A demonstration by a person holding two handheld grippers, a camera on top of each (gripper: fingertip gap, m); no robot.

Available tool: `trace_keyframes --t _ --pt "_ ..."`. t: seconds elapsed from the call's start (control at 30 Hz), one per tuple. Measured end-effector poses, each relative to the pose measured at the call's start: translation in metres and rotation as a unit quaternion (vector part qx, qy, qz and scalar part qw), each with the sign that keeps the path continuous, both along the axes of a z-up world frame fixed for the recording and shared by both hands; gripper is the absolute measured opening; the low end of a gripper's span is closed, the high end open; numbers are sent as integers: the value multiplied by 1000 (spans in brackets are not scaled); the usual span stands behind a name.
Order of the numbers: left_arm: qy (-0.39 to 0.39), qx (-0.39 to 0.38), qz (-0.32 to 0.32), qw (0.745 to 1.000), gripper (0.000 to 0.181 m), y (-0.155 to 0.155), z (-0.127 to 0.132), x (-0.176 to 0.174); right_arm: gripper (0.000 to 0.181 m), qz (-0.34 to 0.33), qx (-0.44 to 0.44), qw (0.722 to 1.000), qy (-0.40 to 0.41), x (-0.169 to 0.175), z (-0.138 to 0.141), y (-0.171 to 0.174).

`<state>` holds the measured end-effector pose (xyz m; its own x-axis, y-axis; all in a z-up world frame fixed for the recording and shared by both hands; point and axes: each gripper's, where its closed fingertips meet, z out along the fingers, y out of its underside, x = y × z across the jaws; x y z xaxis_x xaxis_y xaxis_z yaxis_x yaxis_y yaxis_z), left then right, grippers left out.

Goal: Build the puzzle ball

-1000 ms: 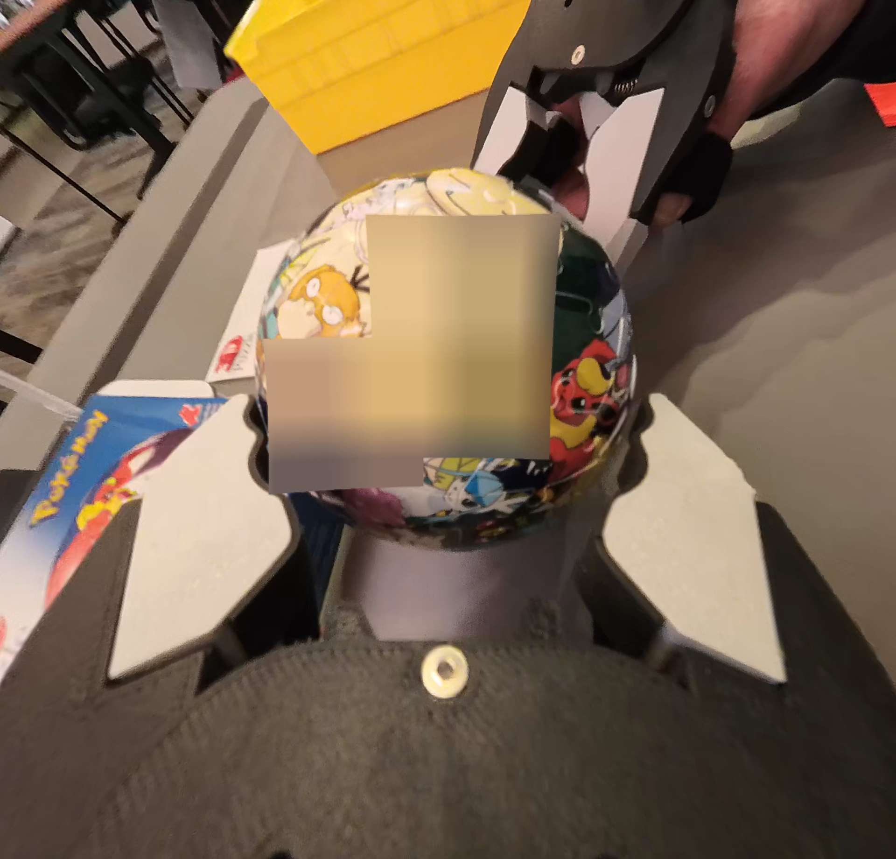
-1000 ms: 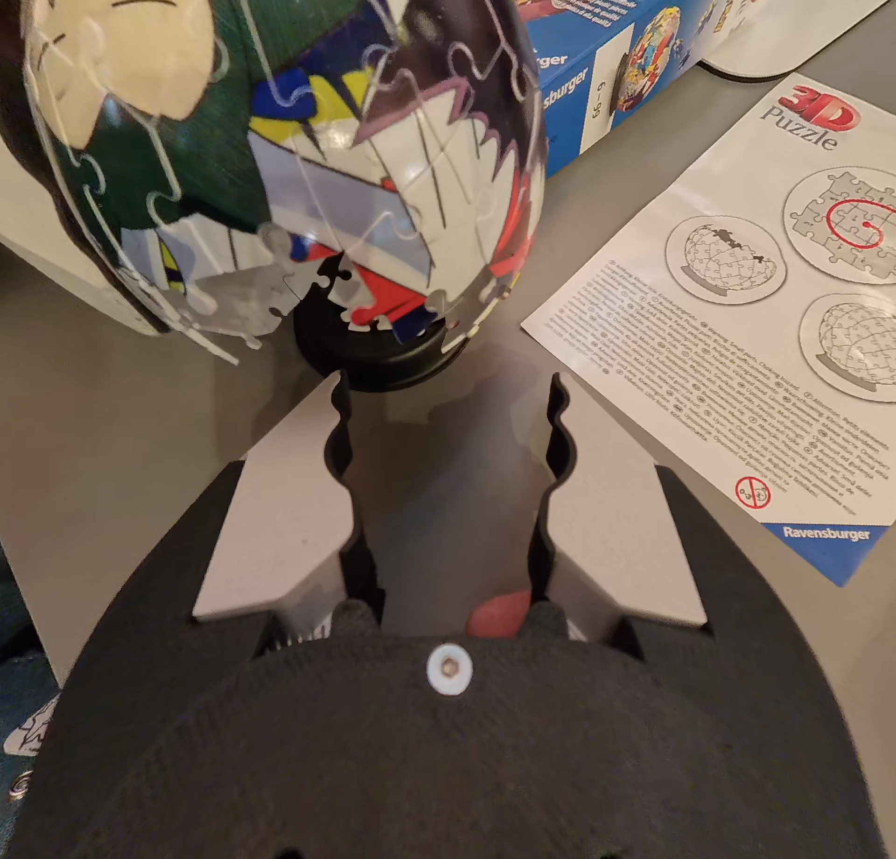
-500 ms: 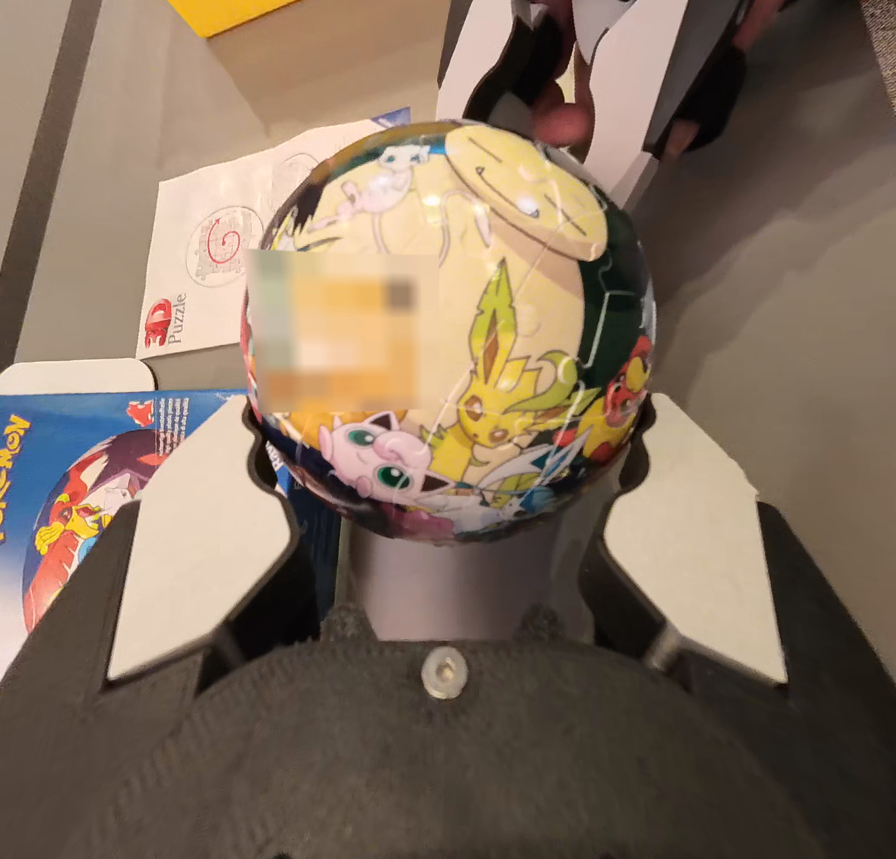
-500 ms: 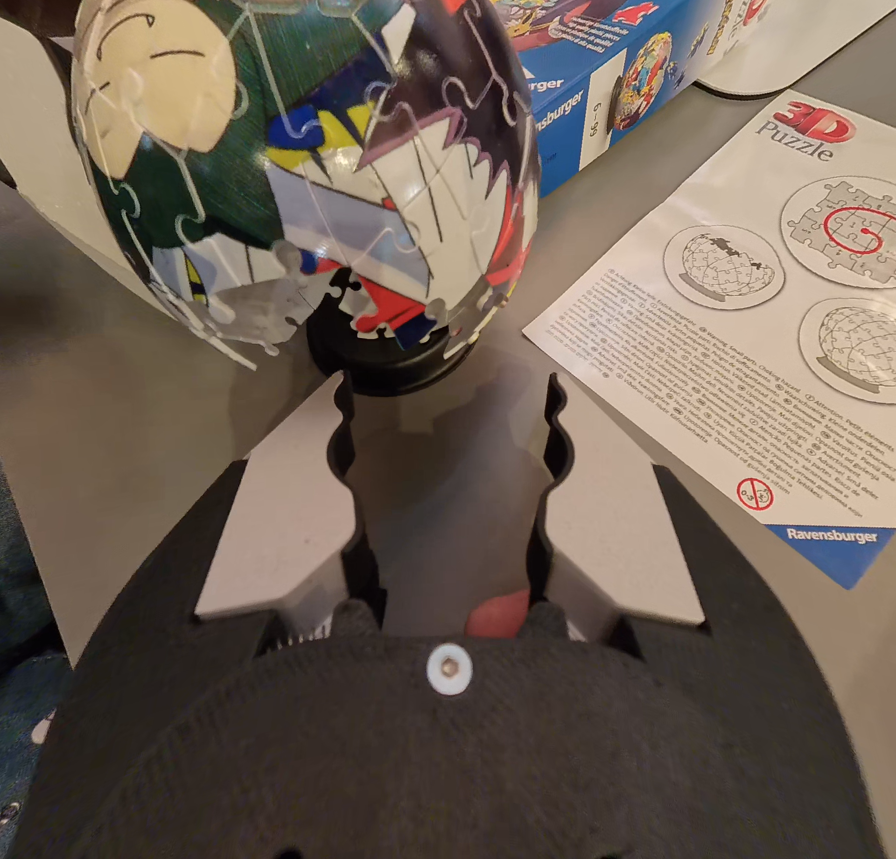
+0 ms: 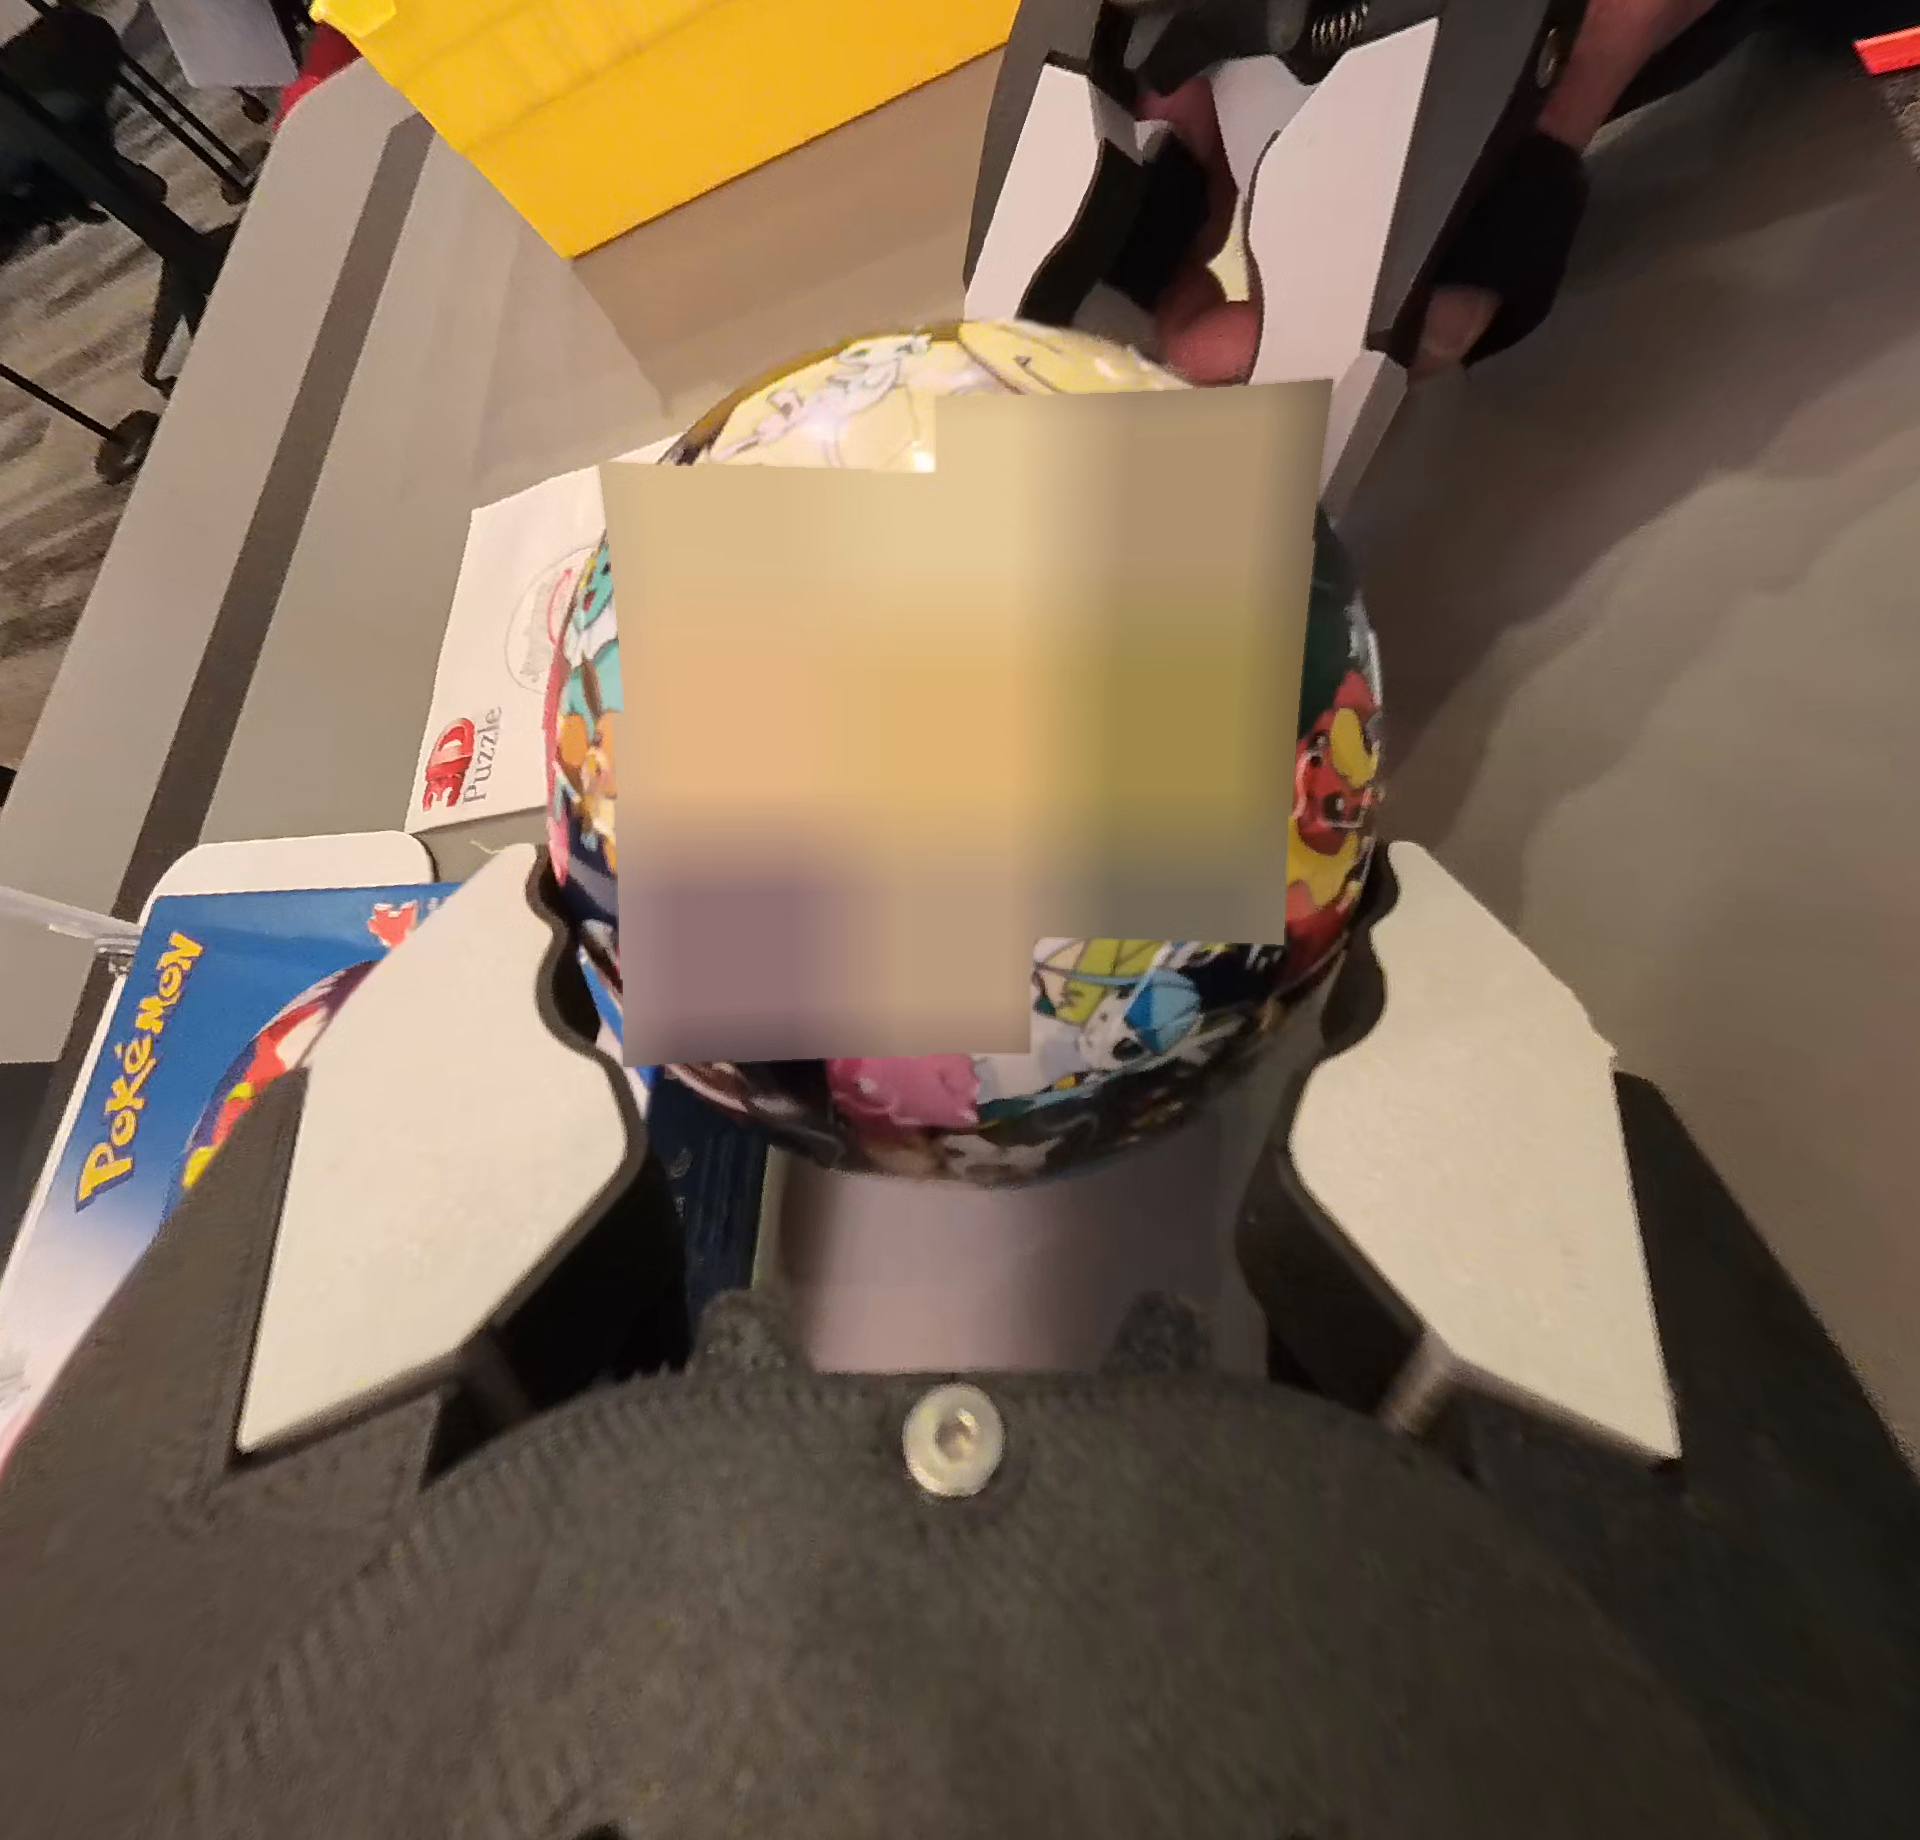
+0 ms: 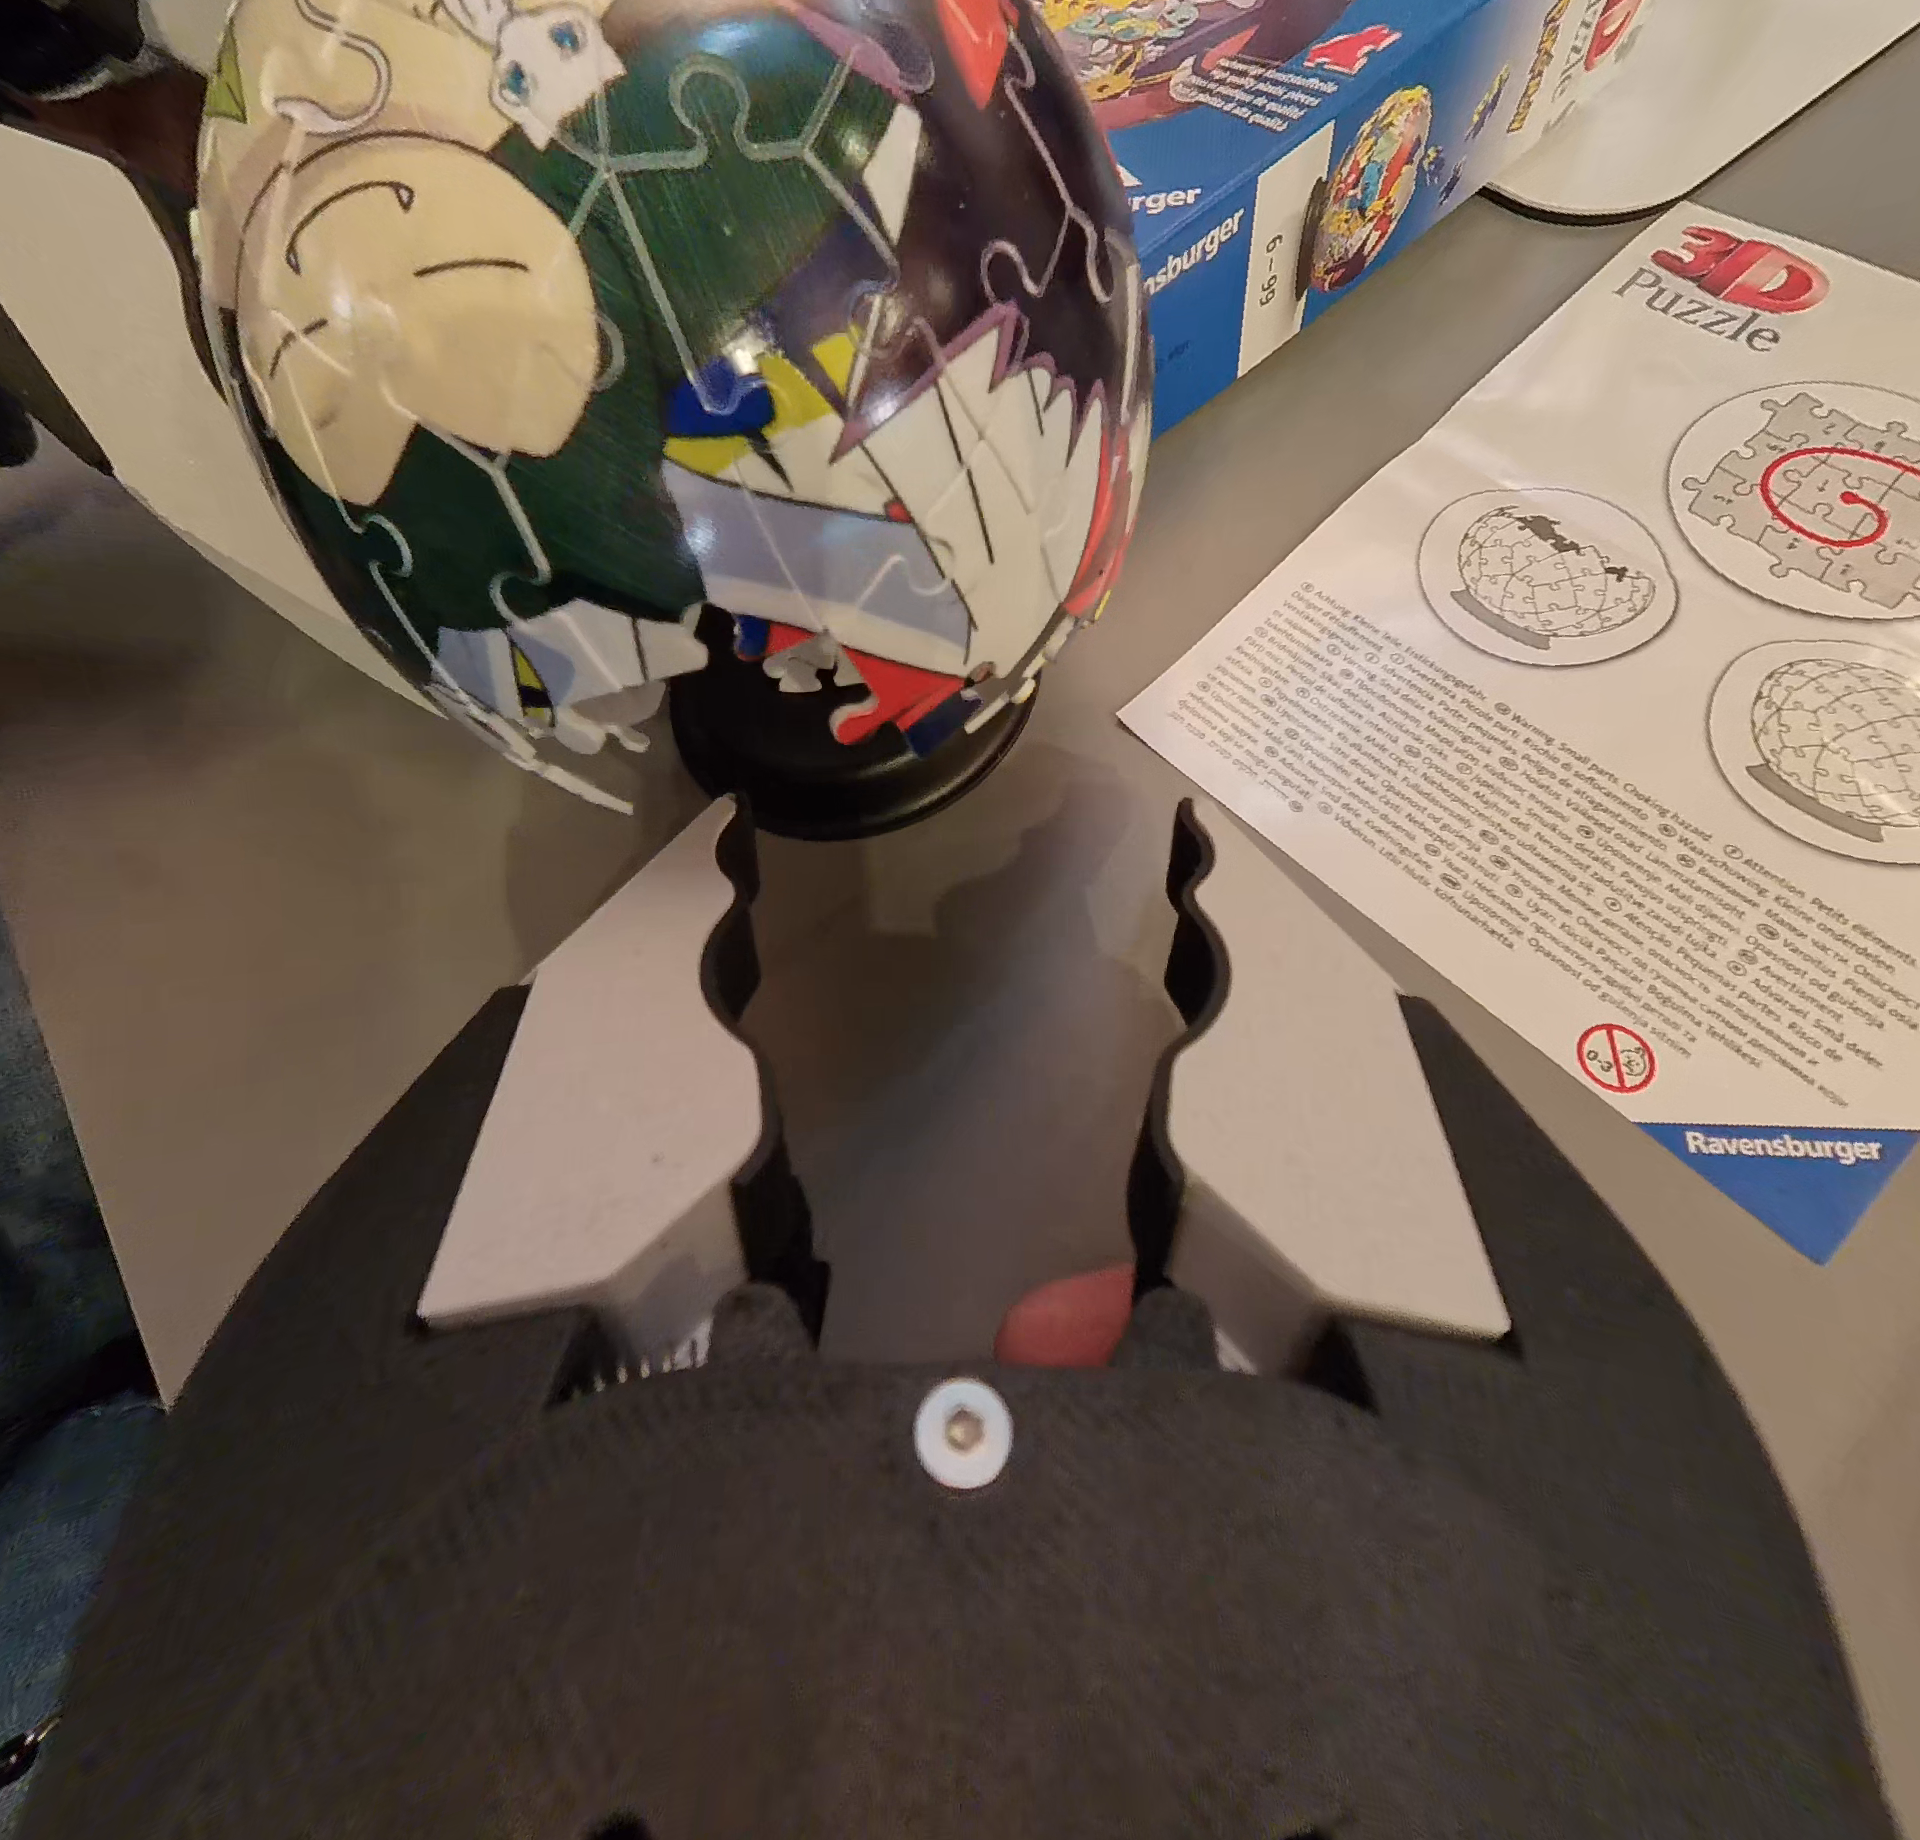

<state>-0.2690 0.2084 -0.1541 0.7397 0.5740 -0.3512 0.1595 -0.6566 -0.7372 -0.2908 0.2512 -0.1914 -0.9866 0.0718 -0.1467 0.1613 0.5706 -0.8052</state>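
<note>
From the left wrist view, the puzzle ball (image 5: 1340,772) sits squarely between the left gripper (image 5: 961,959), whose two pale fingers (image 5: 457,1115) are spread wide and pressed to its flanks. That looks like a cradling clasp on the ball, holding it just over the grey table (image 5: 1662,699). Beyond it hangs the right gripper (image 5: 1195,263), empty. A yellow bin (image 5: 665,55) stands behind, with the blue puzzle box (image 5: 135,1094) to the left.

Over to the right wrist view: the ball (image 6: 644,356) looms top left, nearly whole, with a jagged gap along its lower edge where it meets the black stand (image 6: 831,762). The right gripper (image 6: 961,876) hangs partly open, gripping nothing, its tips just short of that stand. The instruction sheet (image 6: 1558,668) lies off to the right.

I'd say we're at the closing stage, seating the ball on its stand. Next comes a steady lowering, with that ragged rim lined up.
</note>
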Motion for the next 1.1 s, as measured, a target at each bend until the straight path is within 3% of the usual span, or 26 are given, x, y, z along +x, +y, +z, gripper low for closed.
trace_keyframes --t 0.33,0.53,0.7,0.8,1.1 --pt "11 28 6 1000 137 -3 1 1 62 0 -24 999 27 -11 8 -12" --pt "-50 50 2 997 146 -8 7 5 59 15 -27 999 23 -9 8 -16" --pt "-78 -7 -29 996 147 -3 11 -1 57 13 -42 999 9 -10 12 -14" --pt "-126 -46 -52 990 140 -1 1 2 58 16 -45 999 7 -9 12 -14" --pt "-125 -49 -50 990 140 1 0 0 58 17 -50 999 4 -8 14 -13"
